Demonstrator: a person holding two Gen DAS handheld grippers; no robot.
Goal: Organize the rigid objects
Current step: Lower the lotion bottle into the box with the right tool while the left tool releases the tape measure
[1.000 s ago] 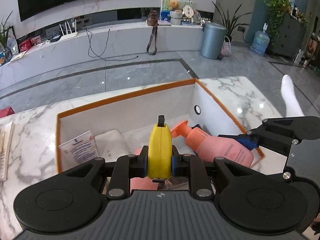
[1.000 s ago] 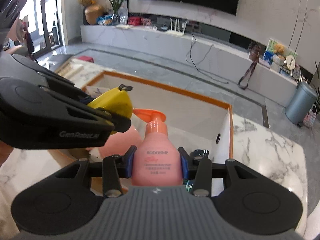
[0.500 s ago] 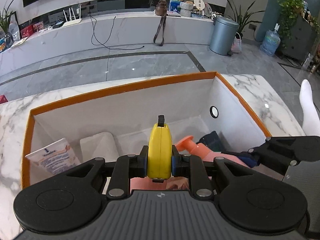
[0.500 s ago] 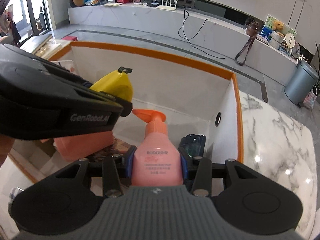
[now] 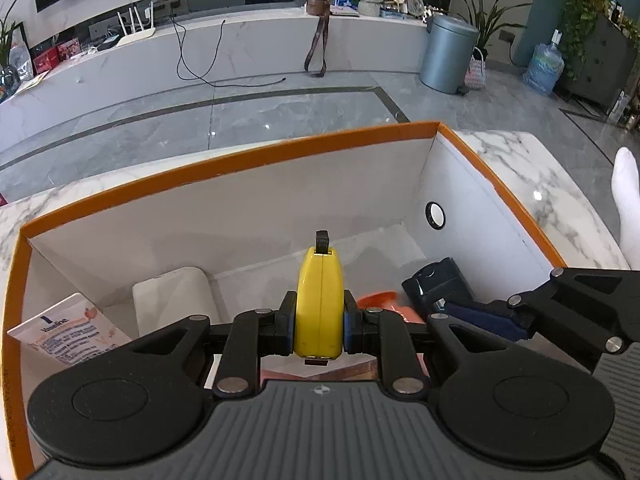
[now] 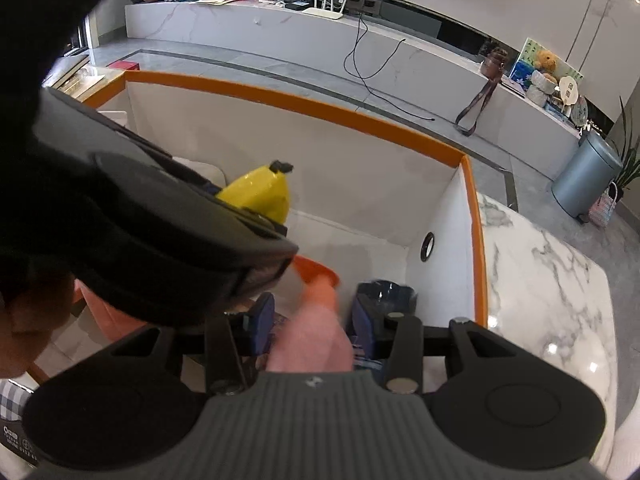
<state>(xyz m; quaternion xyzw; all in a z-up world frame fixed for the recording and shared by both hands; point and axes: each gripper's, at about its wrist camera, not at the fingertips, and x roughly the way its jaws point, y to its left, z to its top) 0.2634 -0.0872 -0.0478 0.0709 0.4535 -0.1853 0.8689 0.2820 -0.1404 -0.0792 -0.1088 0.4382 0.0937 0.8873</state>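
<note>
Black tongs [image 5: 319, 326], blue pads, silver screws, ribbed grey housings.

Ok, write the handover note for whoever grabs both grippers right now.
Left gripper: shut on the yellow tape measure, held over the inside of the box.
Right gripper: shut on the pink bottle, orange pump forward, also low inside the box.
Already in the box: a Vaseline tube and a white item at the left, a dark blue item by the right wall.
Done: both items carried into the box.
Left: set the bottle and tape measure down in free floor space, open, withdraw.
</note>
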